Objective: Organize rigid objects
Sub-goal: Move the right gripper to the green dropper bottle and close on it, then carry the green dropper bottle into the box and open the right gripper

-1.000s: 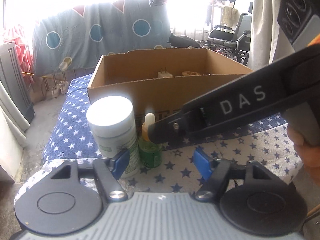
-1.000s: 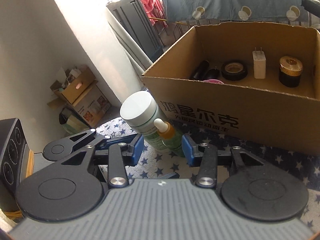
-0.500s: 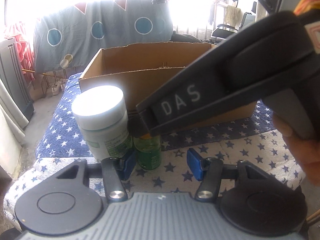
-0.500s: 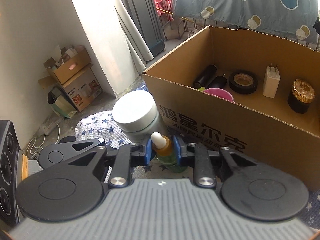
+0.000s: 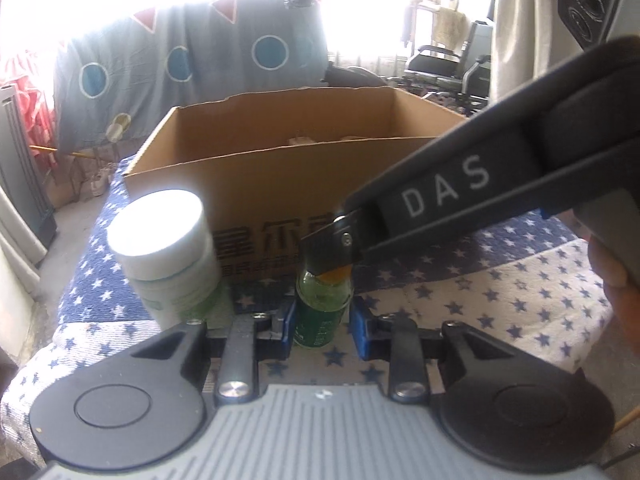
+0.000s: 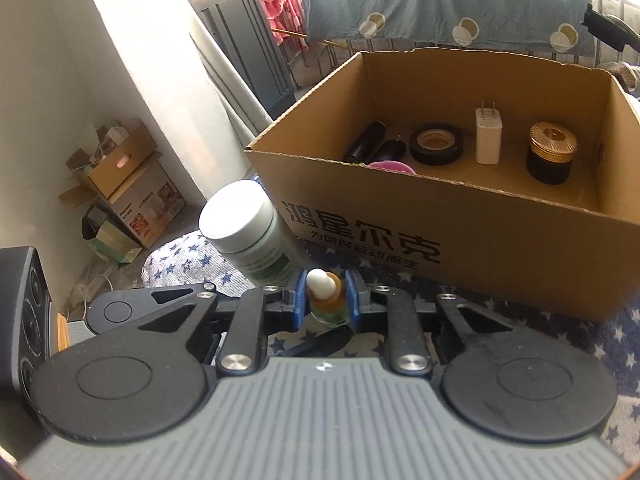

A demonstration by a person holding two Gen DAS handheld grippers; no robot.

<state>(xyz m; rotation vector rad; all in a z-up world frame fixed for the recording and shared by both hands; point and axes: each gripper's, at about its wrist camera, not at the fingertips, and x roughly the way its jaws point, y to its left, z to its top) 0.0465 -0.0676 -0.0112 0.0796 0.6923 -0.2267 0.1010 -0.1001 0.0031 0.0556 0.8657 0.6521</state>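
- Left wrist view: my left tool (image 5: 322,326) has just been closing, and its blue pads now sit against the lower body of the small green dropper bottle (image 5: 322,312). The bottle stands upright on the star-print cloth (image 5: 500,292), just in front of the cardboard box (image 5: 256,184) and just beside the white-capped jar (image 5: 168,256). My right tool (image 5: 332,256) reaches in from the right and covers the bottle's amber neck.
- Right wrist view: my right tool (image 6: 325,298), whose jaws have likewise just been closing, is clamped on the amber collar of the dropper bottle (image 6: 326,300), below the white rubber bulb (image 6: 319,282). The box (image 6: 460,236) already holds black tape (image 6: 436,146), a white plug adapter (image 6: 488,136), a gold-lidded jar (image 6: 552,152) and dark cylinders (image 6: 372,146).
- Handling, as I judge it: the bottle looks like glass, so it would be light, stiff, smooth and breakable. The bulb is soft and gives a poor hold. The rigid collar or the body are the places I would grip, with modest force, keeping it upright over the box wall.
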